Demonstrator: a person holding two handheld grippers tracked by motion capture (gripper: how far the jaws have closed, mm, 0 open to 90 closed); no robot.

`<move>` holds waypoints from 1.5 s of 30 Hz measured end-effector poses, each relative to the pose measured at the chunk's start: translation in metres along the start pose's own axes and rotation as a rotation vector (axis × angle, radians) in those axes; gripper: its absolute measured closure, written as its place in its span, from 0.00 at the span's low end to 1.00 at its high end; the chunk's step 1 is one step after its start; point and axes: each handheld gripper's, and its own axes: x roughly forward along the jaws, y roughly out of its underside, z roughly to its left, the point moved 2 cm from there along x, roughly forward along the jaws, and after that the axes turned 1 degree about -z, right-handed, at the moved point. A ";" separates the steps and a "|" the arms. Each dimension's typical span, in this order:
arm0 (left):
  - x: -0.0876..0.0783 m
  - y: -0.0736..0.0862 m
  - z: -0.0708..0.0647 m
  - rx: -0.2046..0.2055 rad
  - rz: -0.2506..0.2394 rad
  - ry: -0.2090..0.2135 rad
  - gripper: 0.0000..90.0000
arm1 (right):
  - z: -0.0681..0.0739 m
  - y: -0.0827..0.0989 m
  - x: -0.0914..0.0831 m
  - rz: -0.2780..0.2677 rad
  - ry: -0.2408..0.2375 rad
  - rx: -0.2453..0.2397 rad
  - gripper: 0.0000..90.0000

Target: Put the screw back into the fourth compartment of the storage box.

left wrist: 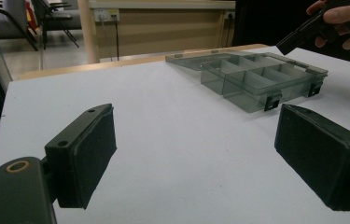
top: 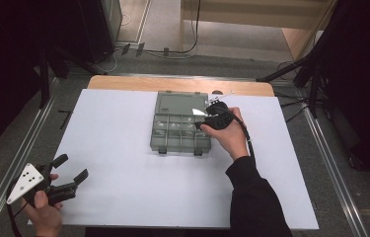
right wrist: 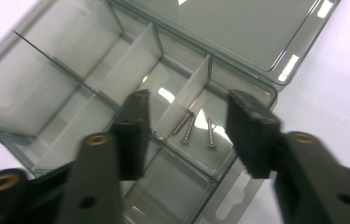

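Note:
An open grey see-through compartment box [top: 154, 133] lies at the middle of the white table, its lid [top: 180, 102] folded flat to the far side. Three screws [right wrist: 196, 128] lie in one of its corner compartments. My right gripper [top: 203, 121] hovers over the box's far right part. Its jaws stand open above the screws [right wrist: 189, 105], with nothing between them. My left gripper [top: 71, 168] is held over the table's near left corner, open and holding nothing [left wrist: 196, 121]. It points at the box [left wrist: 256, 79] from well away, and the right gripper [left wrist: 298, 39] shows beyond the box.
The white sheet [top: 123, 182] covers a wooden table whose bare far edge [top: 172, 83] shows. Black stand legs [top: 291, 69] and cables [top: 172, 52] lie on the floor beyond. Metal rails [top: 19, 163] run along both sides of the table.

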 end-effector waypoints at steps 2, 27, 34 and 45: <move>0.000 0.000 0.000 0.001 0.001 0.001 0.14 | 0.000 0.003 -0.004 -0.016 -0.014 0.018 0.43; 0.002 0.000 -0.002 0.013 0.013 0.009 0.14 | 0.001 0.080 -0.052 -0.219 -0.031 -0.013 0.16; 0.002 0.001 -0.001 0.008 0.014 0.006 0.14 | 0.002 0.105 -0.062 -0.258 -0.026 -0.003 0.16; 0.002 0.001 -0.002 0.015 0.025 0.006 0.14 | -0.002 0.143 -0.080 -0.313 -0.006 -0.016 0.16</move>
